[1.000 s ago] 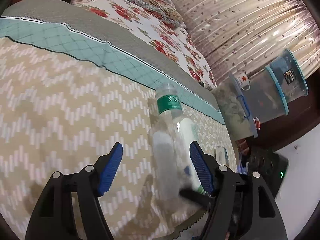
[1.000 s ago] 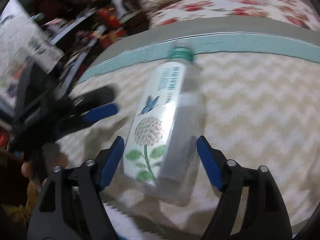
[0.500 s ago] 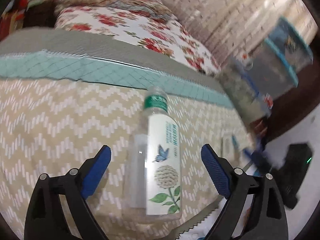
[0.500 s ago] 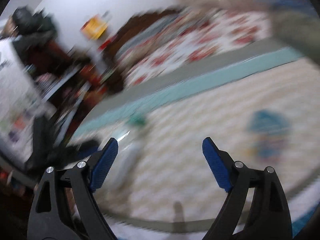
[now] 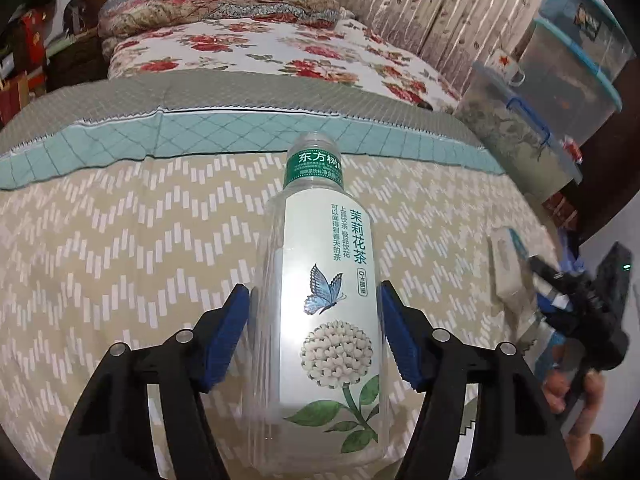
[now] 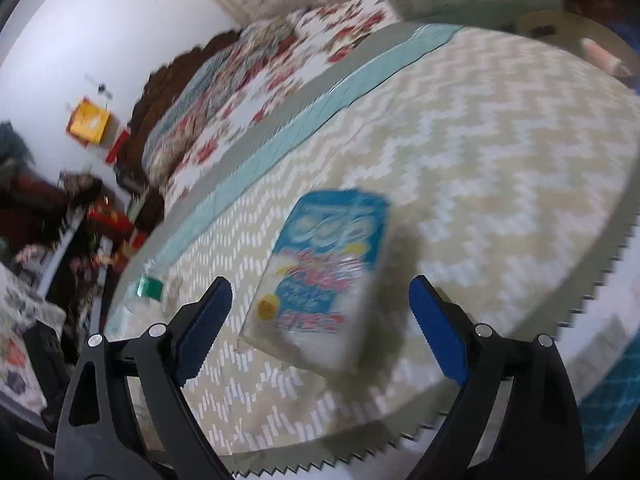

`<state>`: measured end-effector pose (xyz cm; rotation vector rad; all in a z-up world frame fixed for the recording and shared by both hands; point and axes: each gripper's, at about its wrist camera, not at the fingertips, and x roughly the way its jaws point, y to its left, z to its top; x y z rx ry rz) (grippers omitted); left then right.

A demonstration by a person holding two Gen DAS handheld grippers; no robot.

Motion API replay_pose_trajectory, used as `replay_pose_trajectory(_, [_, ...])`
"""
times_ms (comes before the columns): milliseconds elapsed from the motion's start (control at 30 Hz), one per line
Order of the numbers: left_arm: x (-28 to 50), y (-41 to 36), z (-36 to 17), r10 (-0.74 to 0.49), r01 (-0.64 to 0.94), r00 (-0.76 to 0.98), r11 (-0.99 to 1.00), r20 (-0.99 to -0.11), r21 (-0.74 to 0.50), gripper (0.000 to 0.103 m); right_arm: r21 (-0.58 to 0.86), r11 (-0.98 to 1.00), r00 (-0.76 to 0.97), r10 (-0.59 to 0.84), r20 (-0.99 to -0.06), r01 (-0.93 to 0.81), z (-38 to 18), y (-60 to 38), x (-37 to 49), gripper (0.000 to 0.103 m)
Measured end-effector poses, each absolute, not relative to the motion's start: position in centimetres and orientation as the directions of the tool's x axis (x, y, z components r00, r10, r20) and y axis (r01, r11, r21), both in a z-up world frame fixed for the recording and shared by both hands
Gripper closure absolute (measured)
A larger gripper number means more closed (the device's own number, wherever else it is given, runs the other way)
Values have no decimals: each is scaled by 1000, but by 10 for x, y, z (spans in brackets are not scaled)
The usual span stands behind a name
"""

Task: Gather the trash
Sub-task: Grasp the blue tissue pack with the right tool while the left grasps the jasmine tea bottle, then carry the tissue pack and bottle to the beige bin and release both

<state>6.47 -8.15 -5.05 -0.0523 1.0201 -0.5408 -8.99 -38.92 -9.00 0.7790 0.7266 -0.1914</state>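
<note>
Left fingers [image 5: 314, 320]: you have them closed around the empty bottle [image 5: 320, 304] lying on the bed [image 5: 120, 240].
Right fingers [image 6: 320, 316]: spread wide, straddling the blue packet [image 6: 324, 272] without touching.
Risk: squeeze too lightly and the slick, thin-walled bottle may slip; the soft packet may slide.

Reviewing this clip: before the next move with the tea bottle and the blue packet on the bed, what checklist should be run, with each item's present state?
1. Left gripper pads against both sides of the tea bottle: ok.
2. Bottle lifted off the bedspread: cannot tell.
3. Bottle cap on: cannot tell, the neck top is blurred.
4. Right gripper open wide enough for the blue packet: ok.
5. Packet centred between the right fingers: ok, though the frame is blurred.
6. Right pads touching the packet: not ok, gaps on both sides.
</note>
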Motion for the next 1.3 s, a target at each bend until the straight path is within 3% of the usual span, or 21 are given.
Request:
replay_pose_trajectory(100, [65,-74,-50,-456,396,414,870,-788,-295,43,493,772,725,61,-686,402,-93,-372,-69,17])
replay_pose_trajectory(167, [65,-67,-50,-447,385,429,877,-785,-288,44,453,814,711,72,-700,363,-94,-357,-55,30])
replay_pose_trajectory(333, [68,-32,-49,-456,326,436,884,-775,-336,44,396,897,720,143,-679,195,-84,-315,-34,35])
replay_pose_trajectory(467, [65,-8,-46,-439,287,458,896,-773,-339,43,349,937,699,252,-669,-3,-76,-272,-29,32])
replay_pose_trajectory(533, [64,-1,-46,-430,275,463,901,-775,-335,41,272,961,685,234,-690,-55,-76,-254,-26,28])
replay_pose_trajectory(600, [63,3,-46,-426,267,466,903,-776,-336,39,223,973,672,199,-713,-51,-81,-247,-25,22])
replay_pose_trajectory(733, [60,2,-40,-395,255,501,918,-770,-304,27,294,956,689,212,-693,2,-80,-261,-34,14])
replay_pose_trajectory(933, [55,-20,-31,-352,305,539,928,-765,-212,24,322,946,696,213,-686,28,-77,-267,-39,12])
replay_pose_trajectory(1067, [55,-29,-40,-308,311,532,938,-789,-156,27,292,956,673,213,-708,3,-82,-255,-38,12])
replay_pose_trajectory(1100, [55,-28,-43,-304,312,531,938,-791,-150,43,271,962,666,201,-719,3,-84,-251,-37,13])
replay_pose_trajectory(1133, [55,-28,-45,-305,322,529,936,-792,-145,43,255,967,658,191,-728,1,-87,-249,-36,19])
replay_pose_trajectory(1167, [54,-26,-45,-313,330,531,932,-788,-148,45,247,969,652,191,-734,-6,-89,-247,-35,37])
replay_pose_trajectory(1300, [57,-25,-39,-400,358,484,902,-778,-241,46,261,965,688,183,-702,10,-83,-257,-41,42])
